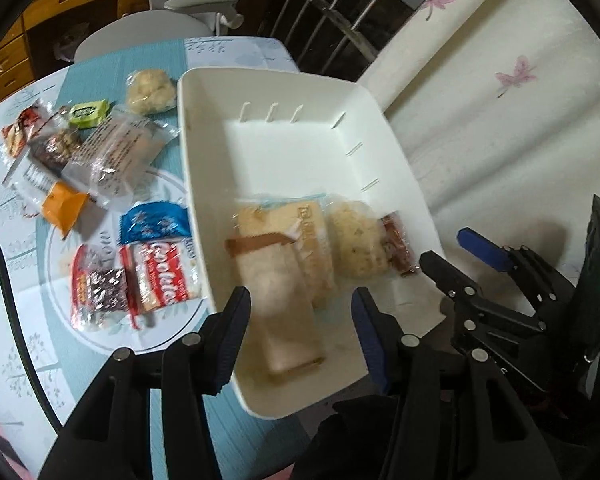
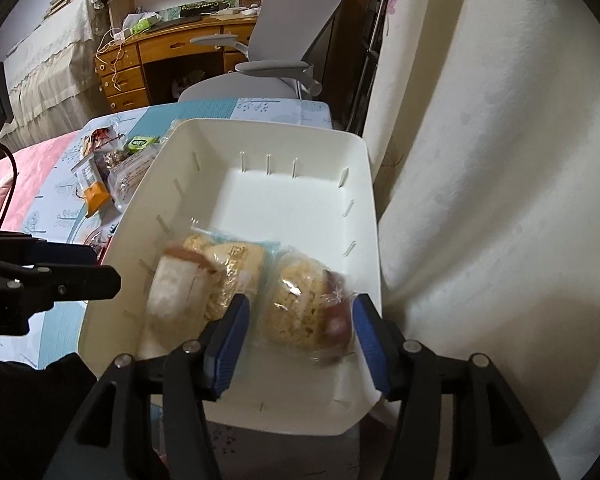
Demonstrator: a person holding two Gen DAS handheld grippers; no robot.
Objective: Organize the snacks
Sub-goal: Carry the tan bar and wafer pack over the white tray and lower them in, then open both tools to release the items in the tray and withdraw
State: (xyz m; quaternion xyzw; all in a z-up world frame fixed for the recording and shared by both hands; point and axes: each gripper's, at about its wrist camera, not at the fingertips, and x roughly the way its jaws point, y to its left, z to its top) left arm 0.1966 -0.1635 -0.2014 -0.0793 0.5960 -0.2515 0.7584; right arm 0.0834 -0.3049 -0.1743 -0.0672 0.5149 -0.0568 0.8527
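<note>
Blurring long wrapped snack in bin

Only one word reads clearly: "Cookies", in white script on the red cookie pack lying on the tabletop left of the white bin. The green packet carries a round logo too blurred to make out, and the fine print on the clear wrapper is unreadable.
</note>
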